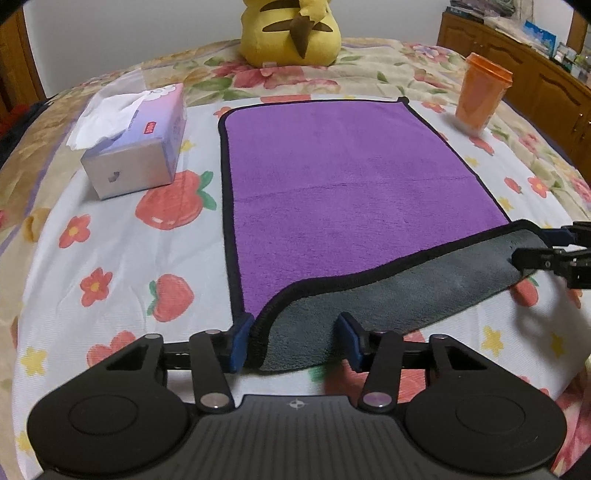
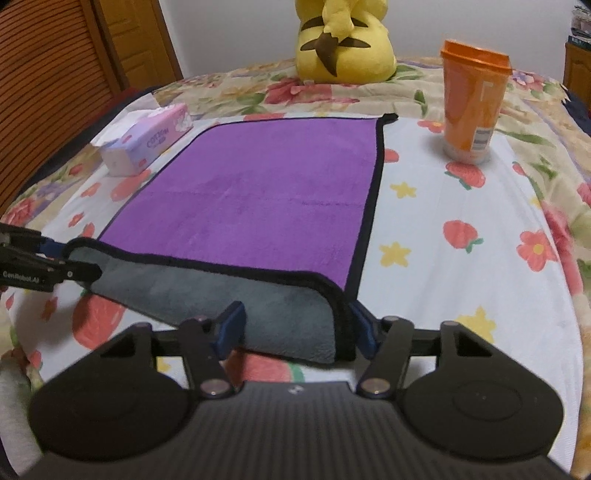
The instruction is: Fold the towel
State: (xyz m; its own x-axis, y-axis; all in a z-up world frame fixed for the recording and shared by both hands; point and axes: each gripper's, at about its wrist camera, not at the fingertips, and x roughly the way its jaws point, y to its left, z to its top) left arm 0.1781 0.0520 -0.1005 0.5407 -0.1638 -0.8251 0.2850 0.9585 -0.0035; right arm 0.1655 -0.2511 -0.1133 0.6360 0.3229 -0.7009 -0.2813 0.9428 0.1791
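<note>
A purple towel [image 1: 343, 177] with a black hem and a grey underside lies spread on the bed; it also shows in the right wrist view [image 2: 255, 192]. Its near edge is lifted and turned over, grey side [image 1: 388, 295] up. My left gripper [image 1: 291, 339] is around the near left corner, with a wide gap between its blue pads. My right gripper [image 2: 295, 325] is around the near right corner [image 2: 332, 317], jaws also wide apart. Each gripper shows at the edge of the other's view, the right [image 1: 543, 251] and the left [image 2: 66, 262].
A tissue box [image 1: 136, 144] stands left of the towel. An orange lidded cup [image 1: 480, 96] stands at the far right. A yellow plush toy [image 1: 291, 33] sits at the far edge of the bed. A wooden cabinet [image 1: 524, 66] stands to the right.
</note>
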